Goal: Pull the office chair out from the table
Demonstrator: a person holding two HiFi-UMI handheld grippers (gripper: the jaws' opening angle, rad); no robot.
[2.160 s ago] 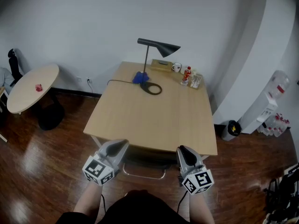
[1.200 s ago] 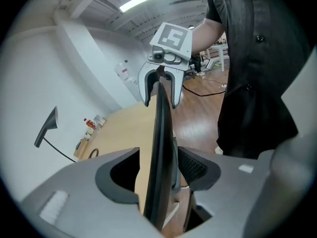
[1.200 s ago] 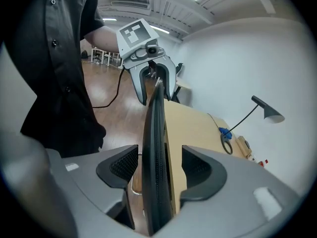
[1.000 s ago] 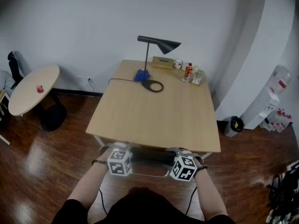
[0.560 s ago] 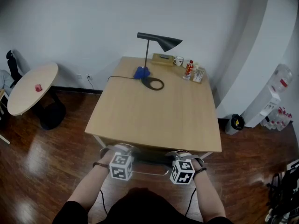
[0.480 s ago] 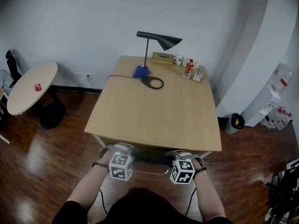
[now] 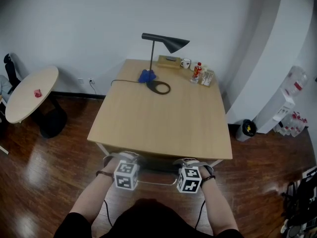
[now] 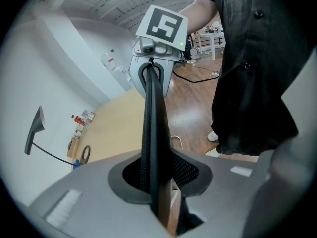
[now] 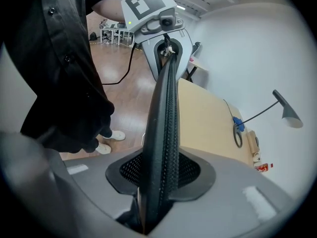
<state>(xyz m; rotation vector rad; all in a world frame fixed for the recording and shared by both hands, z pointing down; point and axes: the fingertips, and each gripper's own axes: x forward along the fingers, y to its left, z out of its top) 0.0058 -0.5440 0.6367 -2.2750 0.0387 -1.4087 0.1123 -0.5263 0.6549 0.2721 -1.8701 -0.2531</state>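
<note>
Now the left hand-held gripper (image 7: 122, 158) and right hand-held gripper (image 7: 190, 161), jaws just closed in, pinch the chair back (image 7: 156, 169), lying left-right along the worktop's (image 7: 158, 118) near edge; the pull looks nearward

The office chair (image 7: 156, 165) — black mesh back upright — sits tucked under the light wooden table (image 7: 158, 118).

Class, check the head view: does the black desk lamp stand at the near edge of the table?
No, the desk lamp stands at the far end of the table, beside the other small items there.
</note>
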